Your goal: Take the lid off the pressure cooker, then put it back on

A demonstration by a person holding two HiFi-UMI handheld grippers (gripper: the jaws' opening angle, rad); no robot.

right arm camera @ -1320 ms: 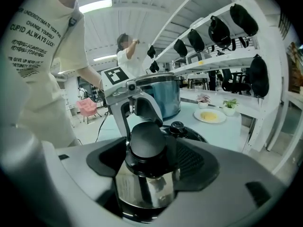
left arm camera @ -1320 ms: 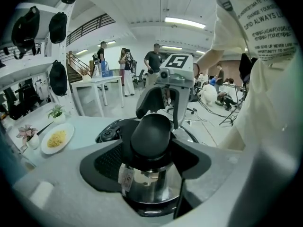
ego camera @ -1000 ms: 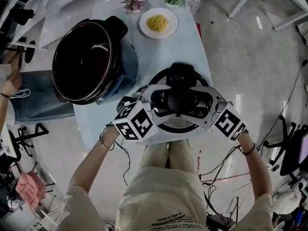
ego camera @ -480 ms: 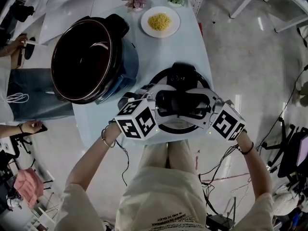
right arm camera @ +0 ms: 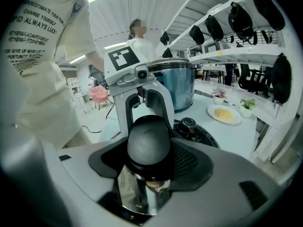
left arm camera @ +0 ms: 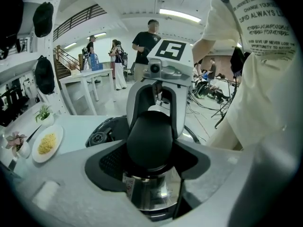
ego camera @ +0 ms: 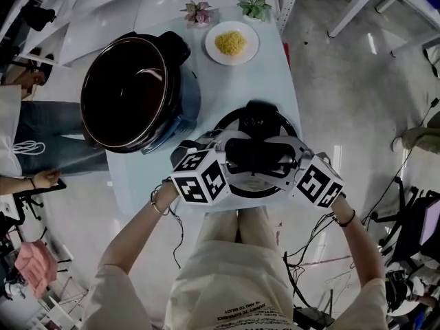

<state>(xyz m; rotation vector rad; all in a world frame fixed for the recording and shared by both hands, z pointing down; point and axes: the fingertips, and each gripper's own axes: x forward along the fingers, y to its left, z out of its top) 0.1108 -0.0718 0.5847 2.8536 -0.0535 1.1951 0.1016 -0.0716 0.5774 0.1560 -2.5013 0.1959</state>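
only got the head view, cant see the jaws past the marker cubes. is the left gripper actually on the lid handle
Observer: Yes. In the left gripper view the left gripper has the rounded black end of the lid handle between its jaws, with a pad against each side.
Operator: and the right one
Observer: The right gripper is shut on the other end of the lid handle. Its jaws have just been closing onto it.
Operator: whats under the handle
Observer: In the right gripper view a shiny metal part sits directly below it, and the lid spreads out beyond.
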